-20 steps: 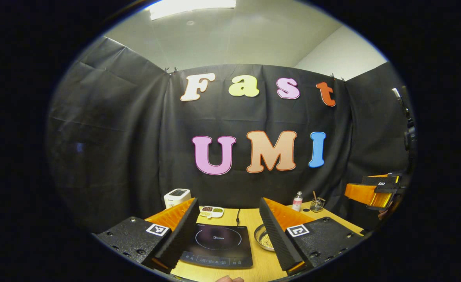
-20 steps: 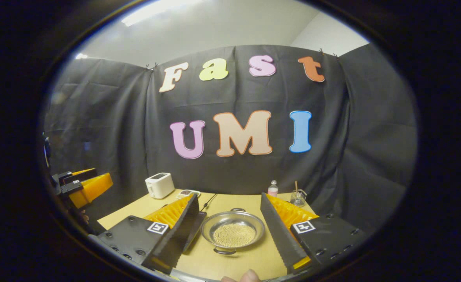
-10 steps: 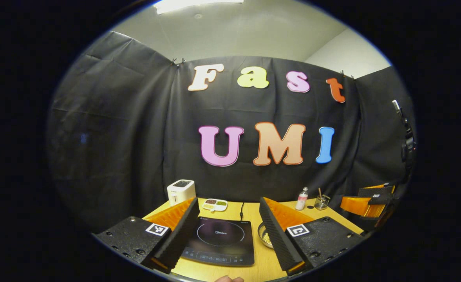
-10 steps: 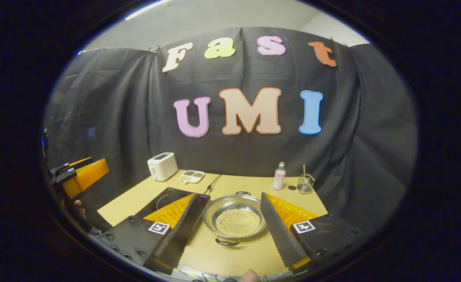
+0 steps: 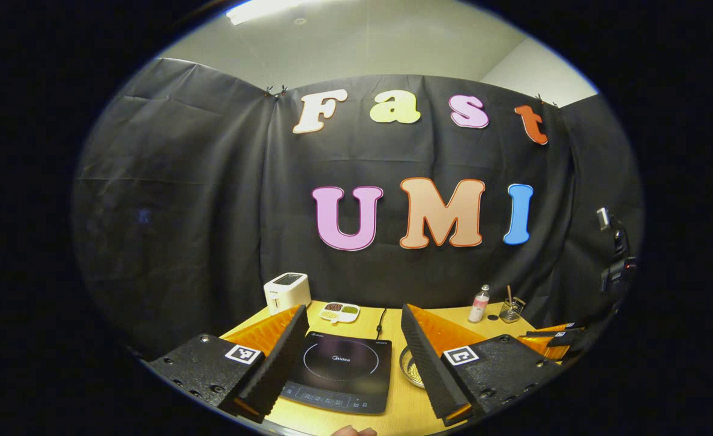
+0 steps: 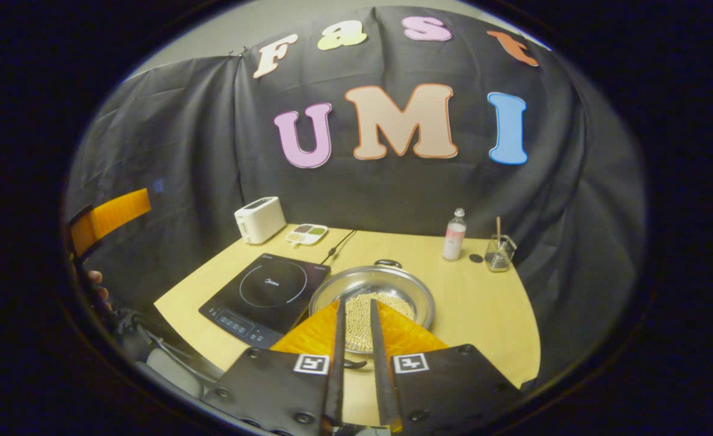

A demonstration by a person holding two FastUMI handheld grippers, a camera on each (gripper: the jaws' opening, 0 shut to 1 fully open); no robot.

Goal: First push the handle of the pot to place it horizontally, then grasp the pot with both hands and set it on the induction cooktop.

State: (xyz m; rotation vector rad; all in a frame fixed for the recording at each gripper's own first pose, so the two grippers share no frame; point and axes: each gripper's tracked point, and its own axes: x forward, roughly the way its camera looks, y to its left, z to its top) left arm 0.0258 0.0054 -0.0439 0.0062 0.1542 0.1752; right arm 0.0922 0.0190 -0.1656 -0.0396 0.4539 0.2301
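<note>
right gripper [image 6: 356, 339] jaws nearly closed, empty, above pot's [image 6: 373, 293] near handle [image 6: 351, 364] | left gripper [image 5: 350, 357] wide open, empty | pot right of induction cooktop [image 6: 265, 297], handles not horizontal | nothing done yet

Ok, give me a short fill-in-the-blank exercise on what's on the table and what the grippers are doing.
1. The pot sits on the table beside the induction ____.
2. The pot holds small round ____.
3. The left gripper has its fingers spread ____.
4. The white toaster stands at the table's far ____ corner in the right gripper view.

Missing words: cooktop; beads; open; left
</note>
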